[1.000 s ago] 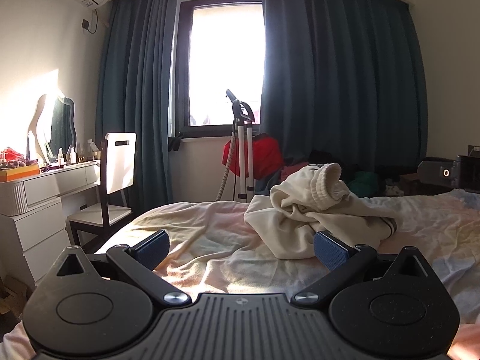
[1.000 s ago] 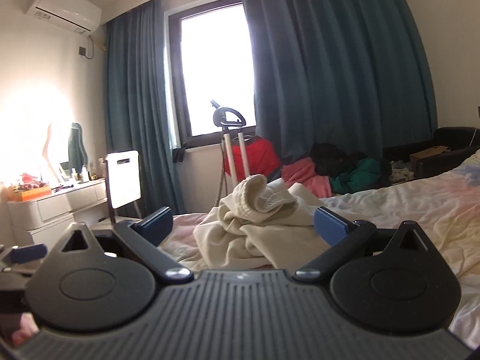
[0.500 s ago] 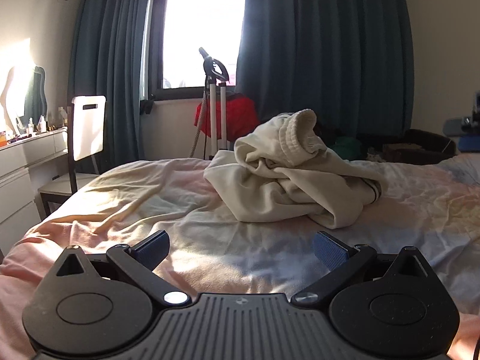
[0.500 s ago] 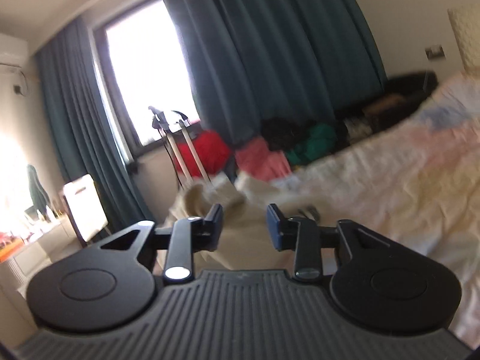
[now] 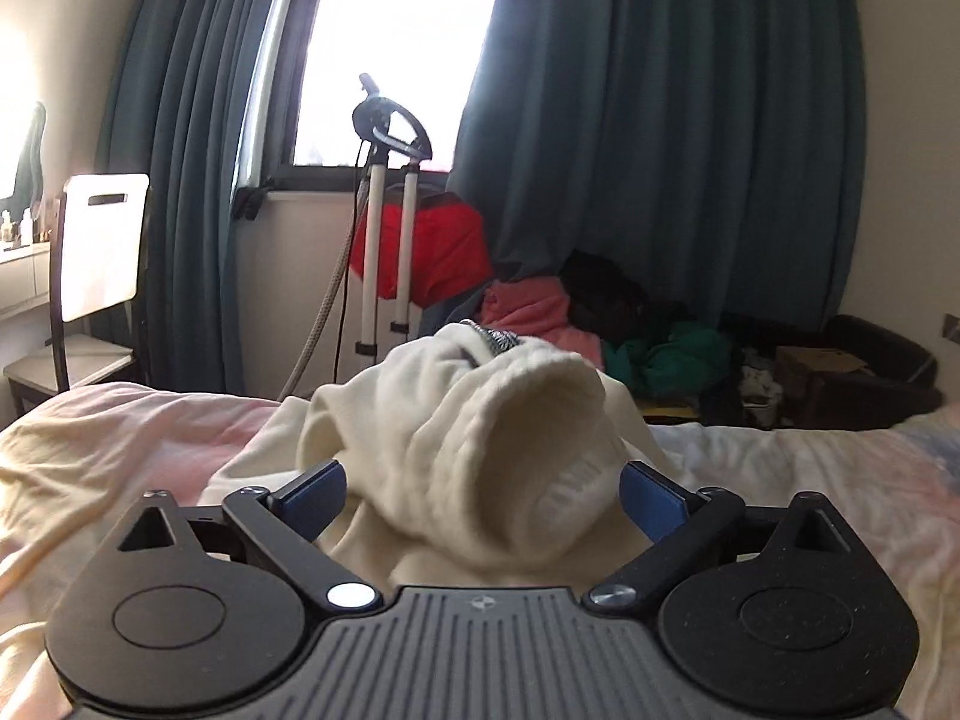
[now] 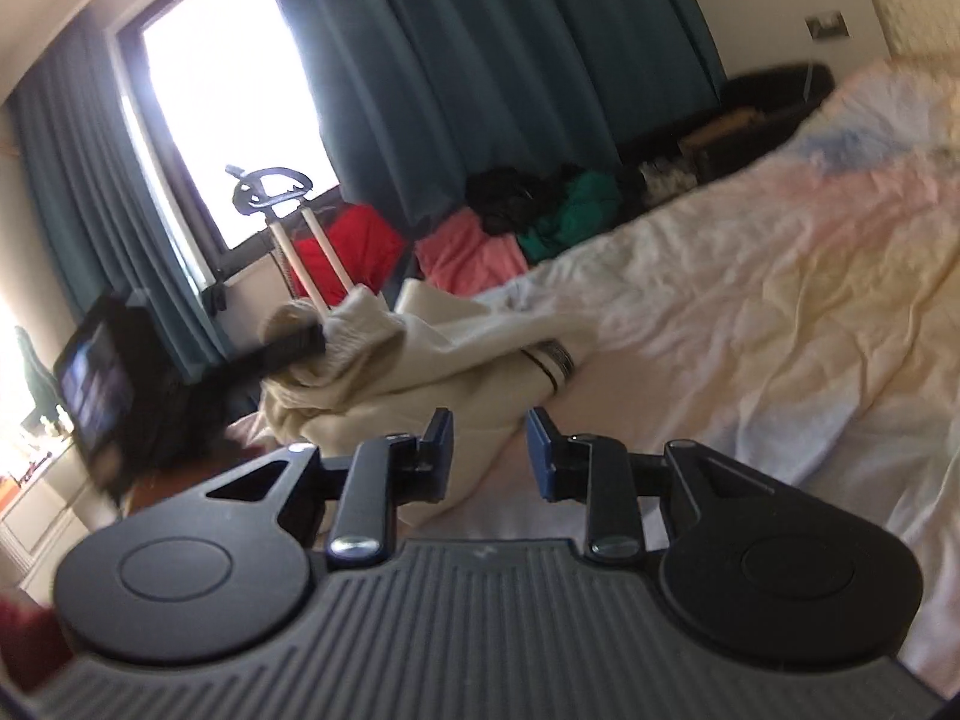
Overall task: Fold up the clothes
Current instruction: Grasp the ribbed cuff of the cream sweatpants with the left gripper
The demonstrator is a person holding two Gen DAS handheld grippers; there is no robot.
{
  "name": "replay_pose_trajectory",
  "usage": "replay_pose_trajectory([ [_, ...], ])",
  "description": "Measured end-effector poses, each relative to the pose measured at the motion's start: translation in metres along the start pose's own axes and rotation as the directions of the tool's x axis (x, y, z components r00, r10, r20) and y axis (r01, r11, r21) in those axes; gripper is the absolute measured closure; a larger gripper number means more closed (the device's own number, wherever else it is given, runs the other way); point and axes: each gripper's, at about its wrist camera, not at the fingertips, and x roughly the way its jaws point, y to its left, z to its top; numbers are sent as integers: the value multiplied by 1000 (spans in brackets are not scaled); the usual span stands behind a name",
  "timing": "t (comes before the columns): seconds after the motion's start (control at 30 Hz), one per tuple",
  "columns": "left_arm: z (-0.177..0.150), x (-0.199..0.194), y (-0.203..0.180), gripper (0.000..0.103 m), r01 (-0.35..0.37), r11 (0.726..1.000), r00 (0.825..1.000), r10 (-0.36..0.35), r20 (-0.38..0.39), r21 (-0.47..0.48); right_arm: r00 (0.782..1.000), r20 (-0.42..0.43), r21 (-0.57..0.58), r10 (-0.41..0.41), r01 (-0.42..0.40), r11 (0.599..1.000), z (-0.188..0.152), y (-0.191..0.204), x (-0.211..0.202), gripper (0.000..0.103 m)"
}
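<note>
A crumpled cream garment (image 5: 480, 450) lies heaped on the bed (image 5: 138, 438), near its edge on the window side, over a wrinkled sheet of pale pink and yellow. The left gripper (image 5: 483, 495) sits right up against the heap with its blue-padded fingers (image 5: 315, 495) spread wide; a ribbed cuff of the garment bulges between them, though neither pad visibly presses on it. In the right wrist view the right gripper (image 6: 487, 456) hovers just above the bed beside the garment's lower edge, its fingers (image 6: 543, 450) partly drawn in with a gap left between them and nothing held. That view also shows a blurred dark finger of the left gripper at the top of the heap. A striped band (image 6: 555, 360) shows at one end of the garment. Beyond the bed stand a garment steamer (image 5: 387, 222), teal curtains (image 5: 660, 138), a bright window (image 5: 396, 54), a white chair (image 5: 99, 246) and a pile of red, pink, black and green clothes (image 5: 600, 324) on the floor.
</note>
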Motion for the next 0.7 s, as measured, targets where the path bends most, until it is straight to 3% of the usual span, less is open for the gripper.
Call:
replay_pose_trajectory([
  [0.13,16,27,-2,31,-67,996,998,67,3,-62,1000,-1,-5,-5,5,1000,-6,-2,14,72],
  [0.2,24,19,8,60,-64,994,998,65,13,-90,1000,0,-9,-6,6,1000,-9,-3,21,72],
  [0.27,33,12,19,73,-61,991,998,64,24,-119,1000,2,-12,-7,7,1000,-12,-4,27,72],
  [0.33,42,3,30,75,-54,988,998,60,35,-146,1000,3,-16,-8,8,1000,-15,-4,34,72],
  [0.53,59,-83,78,77,90,980,989,-67,129,-178,999,38,-25,14,-13,1000,-20,-3,34,72],
  [0.7,51,-174,126,77,191,967,973,-163,165,-171,993,39,-18,111,-110,994,-18,4,19,72],
])
